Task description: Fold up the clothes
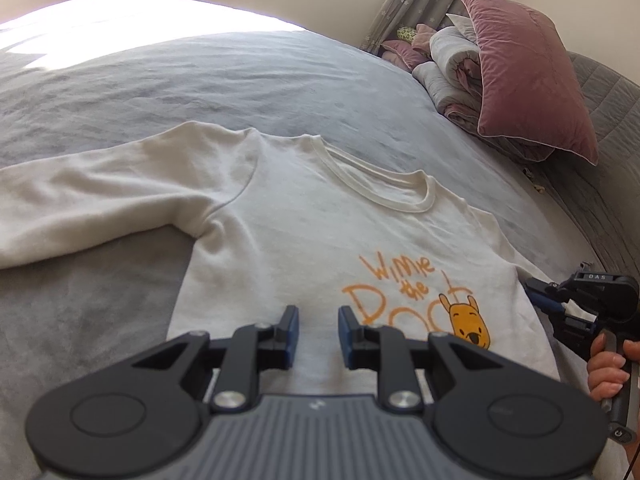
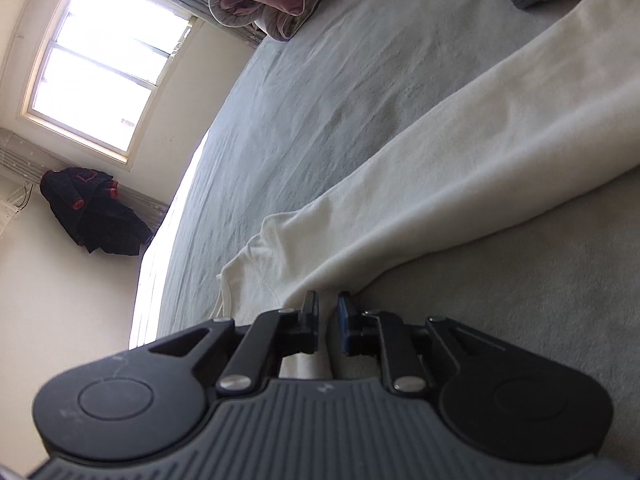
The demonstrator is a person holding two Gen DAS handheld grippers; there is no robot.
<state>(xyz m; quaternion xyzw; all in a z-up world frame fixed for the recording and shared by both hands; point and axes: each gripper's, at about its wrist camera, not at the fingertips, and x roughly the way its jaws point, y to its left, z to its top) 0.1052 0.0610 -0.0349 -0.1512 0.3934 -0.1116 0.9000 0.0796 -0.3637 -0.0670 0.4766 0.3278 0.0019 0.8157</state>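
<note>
Your bed [image 1: 280, 80], covered in grey, fills both views. On it the cream sweatshirt [image 1: 304, 216] lies flat, front up, its long axis running from the hem near you to the neckband [image 1: 384, 184] at the far end, tilted a little to the right; the printed orange lettering [image 1: 400, 280] reads from your side. One sleeve [image 1: 100, 192] stretches out to the left, across the body's axis.

The left wrist view gives you the whole chest, the pink pillow [image 1: 528, 76] and the bundled bedding by the curtain. It also shows your right hand-held gripper [image 1: 536, 290] at the shirt's right edge, with your fingers [image 1: 604, 372] around its handle. The right wrist view, rolled sideways, shows instead the window [image 2: 104, 60], a dark garment [image 2: 92, 208] hanging under it, and the other sleeve [image 2: 460, 152] with its cuff.

Your left hand-held gripper [image 1: 318, 330] hovers over the lower chest, fingers apart. The right one has its pads [image 2: 310, 318] nearly together, pinching a fold of the cream cloth.
</note>
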